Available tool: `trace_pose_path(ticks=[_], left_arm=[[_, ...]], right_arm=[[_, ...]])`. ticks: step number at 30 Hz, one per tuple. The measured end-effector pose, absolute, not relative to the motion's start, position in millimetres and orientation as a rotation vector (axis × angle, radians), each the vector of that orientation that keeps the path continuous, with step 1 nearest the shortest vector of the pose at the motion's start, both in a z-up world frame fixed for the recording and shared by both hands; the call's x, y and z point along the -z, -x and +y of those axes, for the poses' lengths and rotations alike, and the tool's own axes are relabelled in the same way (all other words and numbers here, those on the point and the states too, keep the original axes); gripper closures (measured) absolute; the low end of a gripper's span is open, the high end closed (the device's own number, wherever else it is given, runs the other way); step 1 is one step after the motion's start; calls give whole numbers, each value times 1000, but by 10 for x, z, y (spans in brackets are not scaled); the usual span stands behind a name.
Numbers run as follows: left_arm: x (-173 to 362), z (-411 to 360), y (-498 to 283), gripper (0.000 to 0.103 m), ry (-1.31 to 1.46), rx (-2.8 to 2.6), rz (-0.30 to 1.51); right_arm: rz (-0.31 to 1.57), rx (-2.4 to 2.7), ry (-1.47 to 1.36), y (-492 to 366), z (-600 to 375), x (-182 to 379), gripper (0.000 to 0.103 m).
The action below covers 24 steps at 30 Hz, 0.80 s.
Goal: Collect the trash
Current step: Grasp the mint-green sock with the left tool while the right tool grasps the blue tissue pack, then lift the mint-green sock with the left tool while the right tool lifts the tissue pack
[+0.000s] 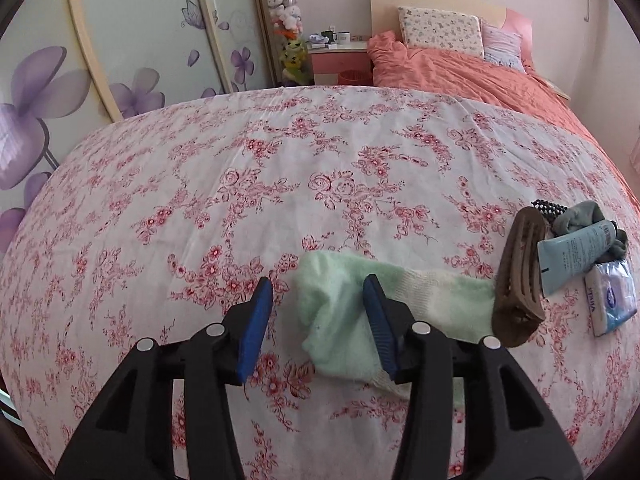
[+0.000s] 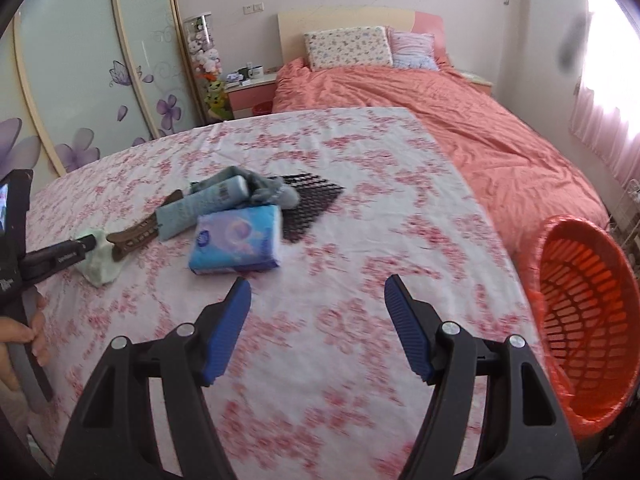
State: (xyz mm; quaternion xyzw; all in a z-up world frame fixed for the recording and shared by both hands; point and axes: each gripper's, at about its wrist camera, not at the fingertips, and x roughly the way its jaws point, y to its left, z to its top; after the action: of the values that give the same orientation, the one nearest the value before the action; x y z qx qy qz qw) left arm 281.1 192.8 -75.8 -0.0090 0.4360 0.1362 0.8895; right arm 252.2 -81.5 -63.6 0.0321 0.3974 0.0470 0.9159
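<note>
A pale green sock [image 1: 352,312] lies on the floral sheet; my left gripper [image 1: 318,292] is open just over its left end, not closed on it. To its right lie a brown hair clip [image 1: 518,276], a light blue tube [image 1: 576,254], a tissue pack [image 1: 612,300] and a grey sock [image 1: 580,216]. In the right wrist view the same pile shows: tissue pack [image 2: 236,244], tube [image 2: 200,206], clip [image 2: 136,236], green sock [image 2: 100,264], grey sock [image 2: 272,192], black mesh mat [image 2: 316,200]. My right gripper [image 2: 318,292] is open and empty above the sheet.
An orange basket lined with a red bag [image 2: 580,320] stands at the right off the sheet's edge. A bed with an orange duvet [image 2: 460,112] lies behind. A wardrobe [image 1: 120,40] and a nightstand [image 1: 340,60] stand at the back.
</note>
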Motion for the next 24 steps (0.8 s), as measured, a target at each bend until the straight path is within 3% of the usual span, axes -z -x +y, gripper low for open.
trace_pose_path(ticks=[12,15,17,19,24], left_arm=[[767,2061,-2789,55,99,-224,895],[771,2060,-2775,55,99,-218,894],[775,2046,-2767,55,100,-215,892],[771,2027,-2750,64,106,-197,885],[774,1972,-2710,67,120,-149,880]], right_arm=[[892,-115,-4,-3009,-155,825,19],[920,-90,38,-3079,-73,912,21],[929,-93,24,-3095,-105,931,30],[923,-99,12,-3079,-163,926,31],[912,-62,12,-2972,-361,919,31]])
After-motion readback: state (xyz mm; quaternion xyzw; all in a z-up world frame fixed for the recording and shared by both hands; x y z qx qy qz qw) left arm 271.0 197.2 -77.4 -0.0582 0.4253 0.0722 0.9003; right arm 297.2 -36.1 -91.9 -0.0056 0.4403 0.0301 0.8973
